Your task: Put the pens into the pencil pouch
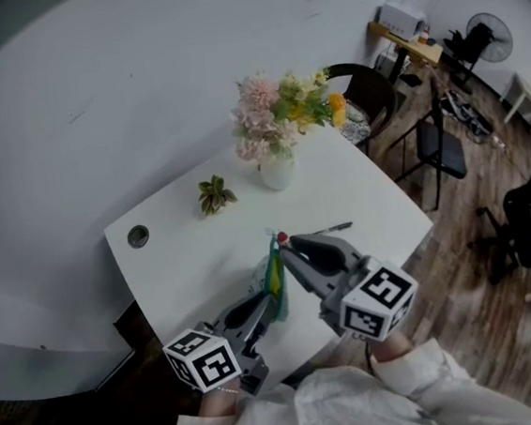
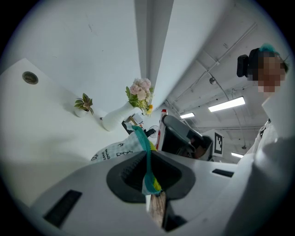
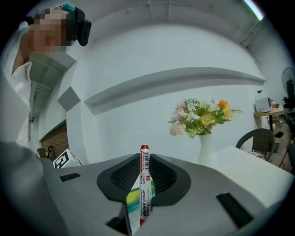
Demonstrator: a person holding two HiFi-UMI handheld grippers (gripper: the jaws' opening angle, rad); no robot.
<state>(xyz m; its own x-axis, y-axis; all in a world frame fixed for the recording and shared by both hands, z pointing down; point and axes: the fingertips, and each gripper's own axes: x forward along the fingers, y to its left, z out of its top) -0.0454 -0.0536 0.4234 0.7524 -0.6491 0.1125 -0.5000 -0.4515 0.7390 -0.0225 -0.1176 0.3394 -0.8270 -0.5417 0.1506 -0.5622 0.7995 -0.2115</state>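
- Cube-tagged and nearest the lens, the left gripper (image 1: pixel 265 301) and right gripper (image 1: pixel 288 249) are meeting above the white table (image 1: pixel 367 191).
- Left jaws are pinching the pencil pouch (image 1: pixel 275 286) by its teal edge (image 2: pixel 147 156), holding it up between the two grippers.
- Right jaws are clamping a red-capped marker (image 3: pixel 144 166), its long axis running along the jaws and its cap pointing away towards the vase (image 1: pixel 277 172).
- The marker's lower end is lying against the pouch's striped fabric (image 3: pixel 132 203); whether it is inside cannot be told.
- A black pen (image 1: pixel 333 229) is lying flat on the table just right of the grippers, running left to right.
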